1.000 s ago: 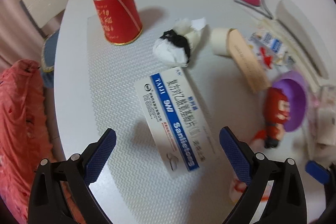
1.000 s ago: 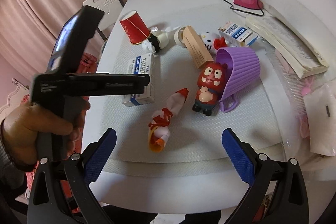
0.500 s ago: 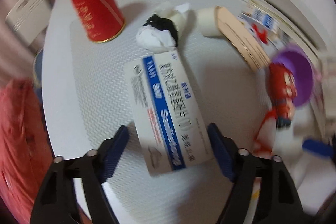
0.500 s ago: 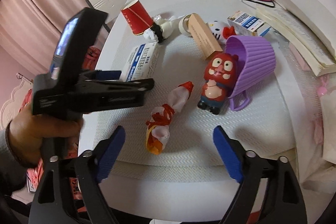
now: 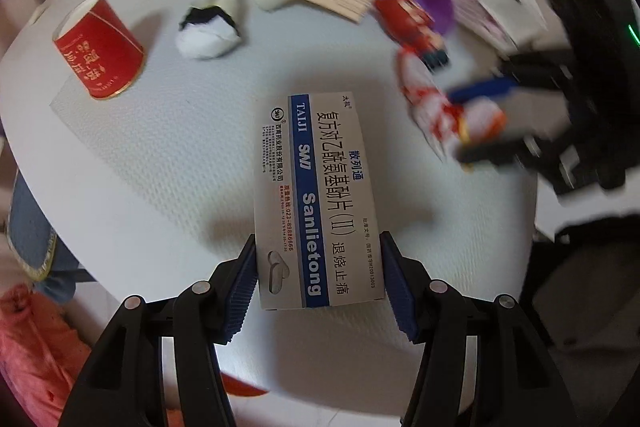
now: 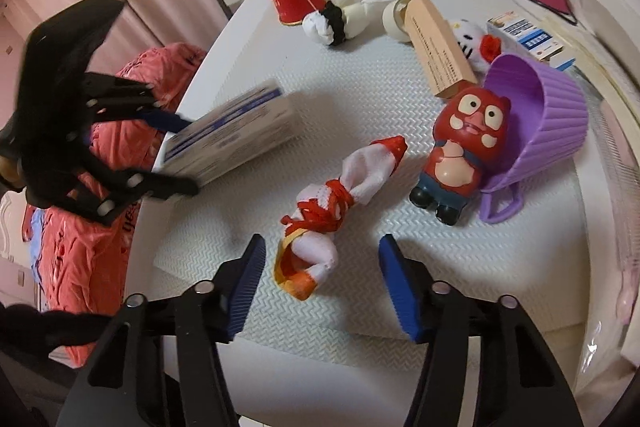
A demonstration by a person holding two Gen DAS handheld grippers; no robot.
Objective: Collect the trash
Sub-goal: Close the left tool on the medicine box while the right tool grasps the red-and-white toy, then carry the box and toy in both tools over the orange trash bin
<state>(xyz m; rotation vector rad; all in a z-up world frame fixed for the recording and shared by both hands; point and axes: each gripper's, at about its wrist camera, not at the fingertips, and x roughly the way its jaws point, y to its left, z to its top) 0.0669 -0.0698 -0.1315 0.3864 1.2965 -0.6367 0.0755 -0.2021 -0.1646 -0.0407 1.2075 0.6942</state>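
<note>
Left gripper (image 5: 318, 281): clamped on near end of medicine box (image 5: 316, 199), box raised off white mat (image 5: 160, 147).
Wrapper bundle (image 6: 340, 211): lies on mat, between blue pads (image 6: 250, 277).
Right gripper (image 6: 322, 279): jaws narrowed around bundle, not touching.
Purple basket (image 6: 556, 119): tipped, far right.

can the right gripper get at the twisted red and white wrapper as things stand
Probably yes. The right gripper is open and the wrapper lies on the mat just ahead, its near end already between the fingers. Nothing sits between them; the red toy is off to the side, and the left gripper is busy holding the medicine box.
</note>
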